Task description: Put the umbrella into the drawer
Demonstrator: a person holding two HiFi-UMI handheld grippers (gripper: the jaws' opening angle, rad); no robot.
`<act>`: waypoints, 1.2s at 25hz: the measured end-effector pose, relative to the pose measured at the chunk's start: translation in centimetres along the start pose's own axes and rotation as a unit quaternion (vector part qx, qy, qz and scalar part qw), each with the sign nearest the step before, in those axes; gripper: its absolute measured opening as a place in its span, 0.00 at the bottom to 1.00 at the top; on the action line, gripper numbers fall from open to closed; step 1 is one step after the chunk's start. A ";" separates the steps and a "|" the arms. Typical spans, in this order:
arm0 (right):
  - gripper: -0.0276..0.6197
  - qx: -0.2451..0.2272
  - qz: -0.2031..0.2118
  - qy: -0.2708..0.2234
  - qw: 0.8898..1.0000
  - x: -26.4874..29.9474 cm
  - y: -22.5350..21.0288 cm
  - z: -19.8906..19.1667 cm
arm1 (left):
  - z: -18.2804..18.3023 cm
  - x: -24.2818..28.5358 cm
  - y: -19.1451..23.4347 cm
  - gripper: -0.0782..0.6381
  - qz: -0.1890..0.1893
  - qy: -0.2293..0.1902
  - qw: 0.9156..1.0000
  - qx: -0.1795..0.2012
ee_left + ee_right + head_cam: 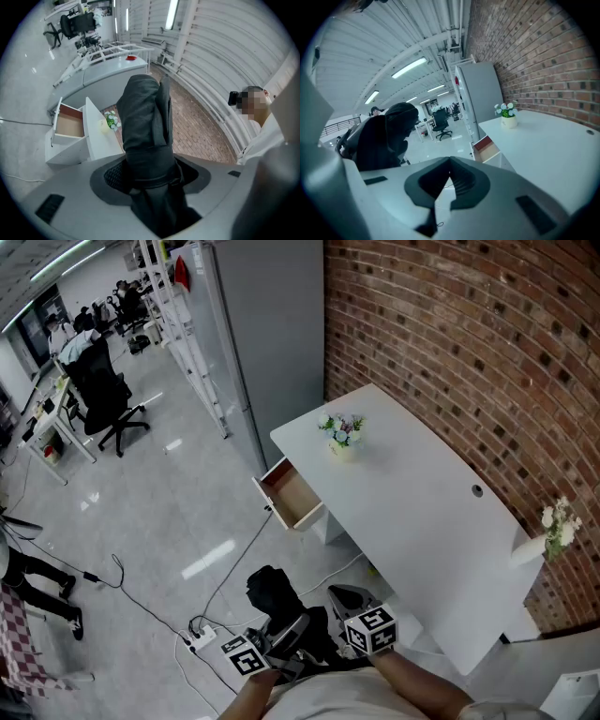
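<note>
Closest in, down by the person's chest: clamping the folded black umbrella (145, 126) in the left gripper (150, 183), spread wide and pressed onto the bundled fabric, with most of the bundle sticking out ahead past the grip. Carrying the right gripper (447, 180) alongside, drawn together on nothing, with only a sliver of floor showing through. Standing well back from the white tabletop (422, 521) set against the brick wall. Looking across at the drawer (291, 493), pulled out under the tabletop's far end, bare inside as far as can be seen, and well apart from the umbrella. Passing over the small flower pot (342, 437) up top near that same end, which has no part in the job. Judging the step: umbrella in hand, carry under way, nothing in the drawer yet. Next up, most likely: closing the gap to the drawer, bringing the left gripper over the open box, tipping the umbrella to lie along its length, then lowering it inside the walls before letting go. Worth watching the fit: possibly a long bundle for a short drawer, so perhaps angling it corner to corner. Handy to have the right gripper free for steadying the drawer front.
</note>
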State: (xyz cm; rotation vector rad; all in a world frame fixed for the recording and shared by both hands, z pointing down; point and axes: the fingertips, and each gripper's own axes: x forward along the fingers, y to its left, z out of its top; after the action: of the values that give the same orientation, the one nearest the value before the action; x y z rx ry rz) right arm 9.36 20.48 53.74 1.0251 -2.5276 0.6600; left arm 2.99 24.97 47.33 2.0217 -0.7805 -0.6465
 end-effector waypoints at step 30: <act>0.07 0.030 -0.032 -0.010 0.999 -0.4 1.1 -1.5 | 1.6 -3.1 1.5 0.48 -0.003 -0.036 0.998 -0.041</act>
State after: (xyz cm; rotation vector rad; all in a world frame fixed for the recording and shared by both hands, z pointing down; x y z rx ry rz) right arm 9.06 22.18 54.56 1.1334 -2.4954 0.7160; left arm -0.64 25.73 48.25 1.9348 -0.7791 -0.7471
